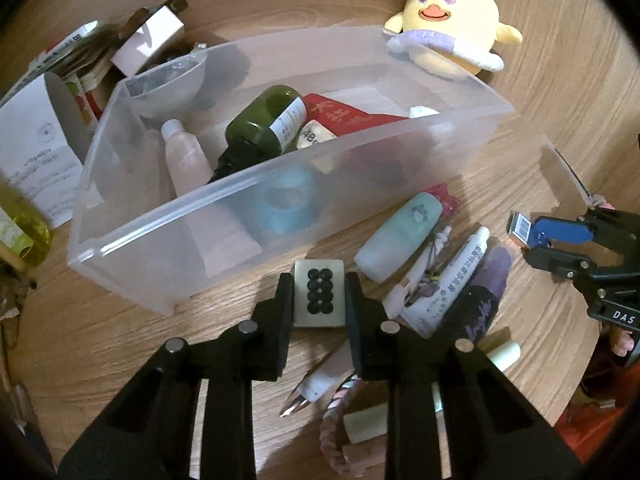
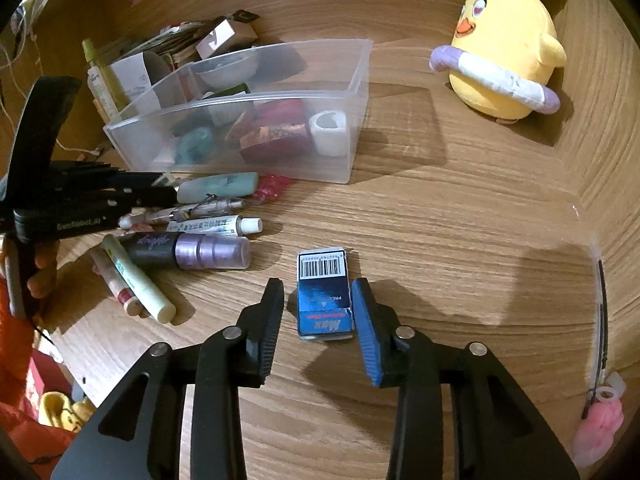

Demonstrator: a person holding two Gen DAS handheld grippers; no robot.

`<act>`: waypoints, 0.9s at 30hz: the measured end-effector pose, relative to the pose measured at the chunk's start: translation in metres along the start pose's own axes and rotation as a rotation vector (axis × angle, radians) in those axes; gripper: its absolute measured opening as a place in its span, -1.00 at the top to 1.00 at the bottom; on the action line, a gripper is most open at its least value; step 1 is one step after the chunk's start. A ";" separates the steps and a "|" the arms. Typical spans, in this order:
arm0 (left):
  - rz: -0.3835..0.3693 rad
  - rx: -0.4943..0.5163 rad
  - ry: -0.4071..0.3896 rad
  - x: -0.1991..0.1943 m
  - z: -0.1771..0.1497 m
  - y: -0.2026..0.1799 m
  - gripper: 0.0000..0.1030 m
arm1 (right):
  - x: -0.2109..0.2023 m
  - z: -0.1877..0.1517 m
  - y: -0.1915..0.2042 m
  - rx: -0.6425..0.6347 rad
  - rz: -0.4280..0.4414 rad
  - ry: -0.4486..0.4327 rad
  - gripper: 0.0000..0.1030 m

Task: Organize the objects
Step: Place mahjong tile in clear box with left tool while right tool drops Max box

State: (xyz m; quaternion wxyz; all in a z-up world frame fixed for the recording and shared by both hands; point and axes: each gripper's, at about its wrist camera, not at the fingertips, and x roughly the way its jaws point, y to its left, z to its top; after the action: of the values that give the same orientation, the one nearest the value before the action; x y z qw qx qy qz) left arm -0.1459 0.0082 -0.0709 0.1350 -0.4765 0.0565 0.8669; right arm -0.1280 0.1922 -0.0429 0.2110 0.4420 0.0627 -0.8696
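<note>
My left gripper [image 1: 319, 294] is shut on a white mahjong tile [image 1: 319, 293] with black dots, held just in front of the clear plastic bin's [image 1: 192, 248] near wall. The bin holds a green bottle [image 1: 262, 126], a pink tube [image 1: 186, 156], a blue tape roll [image 1: 288, 204] and a red packet [image 1: 352, 116]. My right gripper [image 2: 318, 308] is open around a small blue box with a barcode [image 2: 324, 294] that lies on the table; the right finger touches it, the left finger stands apart. The right gripper also shows in the left wrist view [image 1: 532, 240].
Loose tubes and bottles lie on the wooden table beside the bin: a teal tube [image 2: 218, 186], a white tube [image 2: 214, 225], a purple bottle [image 2: 188, 251], a pale green stick [image 2: 138, 282]. A yellow plush chick [image 2: 508, 52] sits far right. Boxes and papers [image 1: 40, 136] crowd left of the bin.
</note>
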 end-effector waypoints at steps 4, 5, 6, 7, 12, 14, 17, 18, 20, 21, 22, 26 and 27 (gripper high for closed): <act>0.022 -0.027 -0.026 -0.007 -0.004 0.005 0.53 | 0.002 0.000 0.006 -0.032 -0.041 -0.008 0.51; 0.019 -0.036 -0.035 -0.011 -0.005 0.007 0.53 | 0.002 0.001 0.006 -0.027 -0.036 -0.008 0.51; 0.017 -0.045 -0.045 -0.015 -0.006 0.008 0.53 | 0.001 0.001 0.005 -0.019 -0.029 -0.009 0.51; 0.022 -0.053 -0.063 -0.021 -0.007 0.009 0.53 | 0.000 0.002 0.003 -0.009 -0.027 -0.014 0.51; 0.035 -0.082 -0.147 -0.053 -0.011 0.012 0.53 | -0.019 0.014 -0.003 0.037 -0.002 -0.079 0.51; 0.037 -0.091 -0.181 -0.065 -0.010 0.015 0.53 | -0.030 0.021 -0.001 0.045 0.000 -0.119 0.51; 0.037 -0.108 -0.244 -0.084 -0.007 0.020 0.53 | -0.049 0.036 0.002 0.039 0.009 -0.192 0.51; 0.038 -0.113 -0.257 -0.088 -0.005 0.022 0.53 | -0.053 0.041 0.003 0.034 0.012 -0.213 0.51; 0.037 -0.125 -0.289 -0.096 0.001 0.025 0.53 | -0.059 0.053 0.008 0.016 0.016 -0.249 0.51; 0.041 -0.134 -0.307 -0.100 0.004 0.027 0.53 | -0.061 0.060 0.011 0.006 0.015 -0.269 0.51; 0.046 -0.139 -0.317 -0.102 0.007 0.028 0.53 | -0.062 0.065 0.014 0.001 0.016 -0.280 0.51; 0.046 -0.160 -0.339 -0.106 0.017 0.035 0.53 | -0.058 0.089 0.019 0.000 0.039 -0.304 0.51; 0.050 -0.167 -0.339 -0.106 0.020 0.037 0.53 | -0.055 0.095 0.020 0.002 0.044 -0.303 0.51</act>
State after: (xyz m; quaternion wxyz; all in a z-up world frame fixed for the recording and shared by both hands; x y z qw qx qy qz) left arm -0.1191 -0.0421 0.0278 0.0812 -0.3316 -0.0272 0.9395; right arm -0.1616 0.1627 0.0592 0.2365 0.3071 0.0198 -0.9216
